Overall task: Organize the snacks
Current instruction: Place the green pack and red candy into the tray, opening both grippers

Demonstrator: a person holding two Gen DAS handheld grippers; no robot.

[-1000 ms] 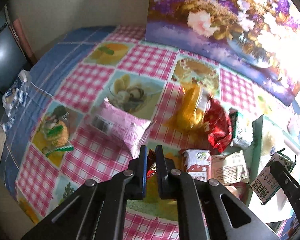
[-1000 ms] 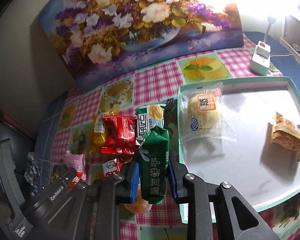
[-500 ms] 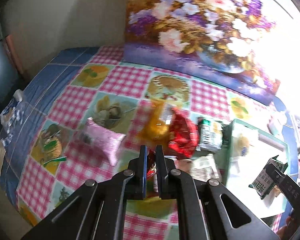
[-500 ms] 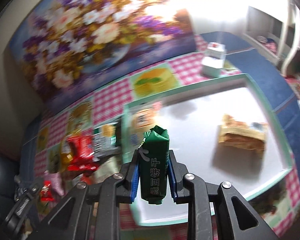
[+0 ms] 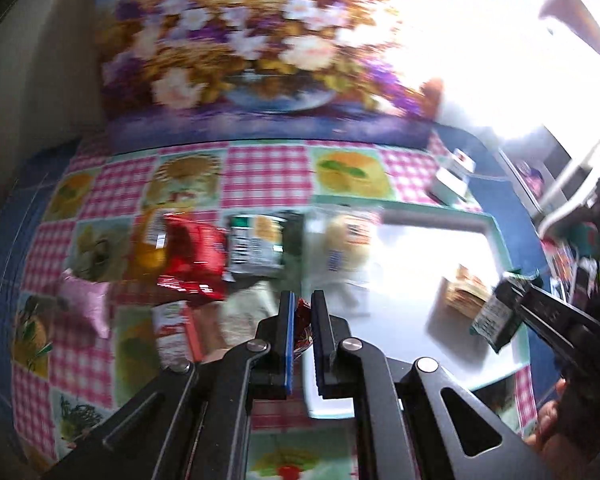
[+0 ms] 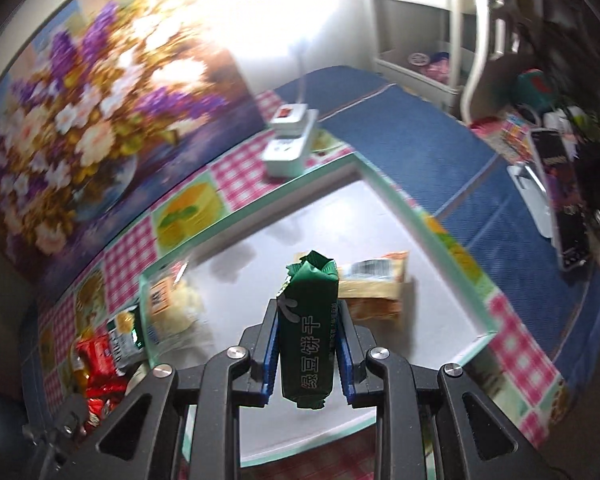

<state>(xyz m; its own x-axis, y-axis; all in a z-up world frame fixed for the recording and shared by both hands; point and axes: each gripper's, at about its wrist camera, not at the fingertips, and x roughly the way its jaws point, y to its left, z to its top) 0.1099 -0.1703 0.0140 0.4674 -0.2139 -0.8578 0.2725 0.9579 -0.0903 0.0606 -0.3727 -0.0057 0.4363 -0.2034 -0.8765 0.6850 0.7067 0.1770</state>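
Transport of two snacks toward the tray (image 6: 384, 196) is the step in hand, as you can judge from both views. Your right tool (image 6: 308, 344) is clenched on the green biscuit pack (image 6: 309, 332), which stands upright between the blue pads over the tray's white floor, just in front of the orange-wrapped snack (image 6: 374, 290) that lies there. Your left tool (image 5: 301, 332) is clamped on a small red wrapped sweet (image 5: 303, 330), only a sliver of which shows between the pads; it hangs near the tray's near-left rim (image 5: 308, 396), with the loose pile on the table (image 5: 268, 172) to its left: red packet (image 5: 194, 264), green-and-white packet (image 5: 256, 248), pink packet (image 5: 86, 300). The bun in clear wrap (image 5: 346, 244) sits in the tray's far-left corner. For a clean placement, lower the green pack onto bare floor beside the orange-wrapped snack, not on top of it, lay it flat, and only then let go. Bring the left tool fully over the rim before you release, since the sweet is small and could bounce out or drop on the checked cloth. Keep the two tools apart over the tray; they are close in the left view. The left view is blurred, so slow down before you set anything down.
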